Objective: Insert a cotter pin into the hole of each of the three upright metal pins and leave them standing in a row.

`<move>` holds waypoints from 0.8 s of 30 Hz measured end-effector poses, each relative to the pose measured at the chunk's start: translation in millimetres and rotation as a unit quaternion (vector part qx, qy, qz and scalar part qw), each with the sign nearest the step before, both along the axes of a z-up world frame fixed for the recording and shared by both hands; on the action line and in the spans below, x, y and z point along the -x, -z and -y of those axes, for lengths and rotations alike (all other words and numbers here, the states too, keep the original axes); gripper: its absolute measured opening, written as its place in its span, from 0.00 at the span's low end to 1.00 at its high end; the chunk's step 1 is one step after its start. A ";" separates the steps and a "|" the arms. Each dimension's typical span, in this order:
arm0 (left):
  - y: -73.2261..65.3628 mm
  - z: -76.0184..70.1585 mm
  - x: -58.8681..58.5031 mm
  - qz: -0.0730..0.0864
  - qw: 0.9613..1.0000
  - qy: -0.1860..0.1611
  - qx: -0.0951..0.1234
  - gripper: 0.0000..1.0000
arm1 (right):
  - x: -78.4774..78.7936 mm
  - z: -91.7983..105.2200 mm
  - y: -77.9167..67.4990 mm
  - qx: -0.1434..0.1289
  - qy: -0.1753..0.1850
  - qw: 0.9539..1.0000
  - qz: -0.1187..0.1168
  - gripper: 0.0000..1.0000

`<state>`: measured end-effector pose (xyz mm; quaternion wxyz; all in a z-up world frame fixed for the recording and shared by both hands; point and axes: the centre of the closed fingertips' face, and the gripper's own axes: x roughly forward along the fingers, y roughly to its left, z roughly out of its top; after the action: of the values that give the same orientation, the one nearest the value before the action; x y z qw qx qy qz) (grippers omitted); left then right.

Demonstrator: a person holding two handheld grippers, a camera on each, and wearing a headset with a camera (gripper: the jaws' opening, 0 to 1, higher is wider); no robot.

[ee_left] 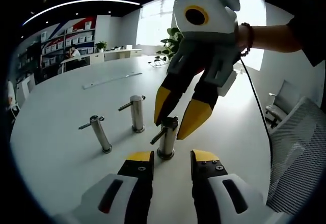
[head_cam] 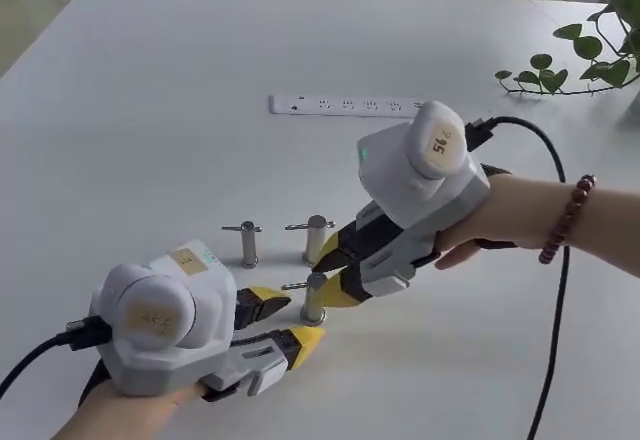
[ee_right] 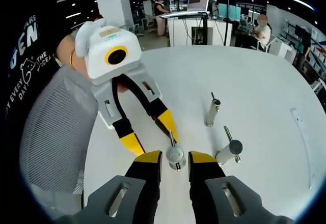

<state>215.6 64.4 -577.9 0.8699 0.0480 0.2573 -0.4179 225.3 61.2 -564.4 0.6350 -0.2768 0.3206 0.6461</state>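
Three upright metal pins stand on the white table, each with a cotter pin through its top. The far two [head_cam: 248, 243] [head_cam: 316, 238] stand side by side. The near pin [head_cam: 314, 298] carries a cotter pin [head_cam: 293, 285] that sticks out to the left. My right gripper [head_cam: 338, 278] is open, with its yellow tips on either side of the near pin's head [ee_right: 175, 157]. My left gripper [head_cam: 285, 318] is open too, and the near pin [ee_left: 167, 137] stands just ahead of its jaws. The right gripper [ee_left: 169, 130] comes down over that pin from above.
A white power strip [head_cam: 345, 106] lies across the far middle of the table. A leafy plant [head_cam: 590, 50] reaches in at the far right. The right gripper's black cable [head_cam: 555, 290] trails over the table's right side. Bare table [head_cam: 150, 140] lies to the left.
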 end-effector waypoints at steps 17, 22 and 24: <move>-0.1 -5.2 -0.8 -0.001 1.000 -0.004 -0.005 0.27 | -1.2 -1.4 5.3 -0.011 0.000 1.000 0.004 0.10; -1.2 -6.3 -0.8 0.000 1.000 -0.004 -0.004 0.28 | -3.9 -2.2 4.0 -0.018 0.007 1.000 0.005 0.09; -1.2 -6.7 -1.5 0.000 1.000 -0.006 -0.004 0.29 | -4.3 -1.7 4.1 -0.020 0.013 1.000 0.000 0.09</move>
<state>217.2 71.1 -576.7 0.8723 0.0500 0.2593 -0.4116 229.6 62.9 -568.5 0.6488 -0.2600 0.3106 0.6441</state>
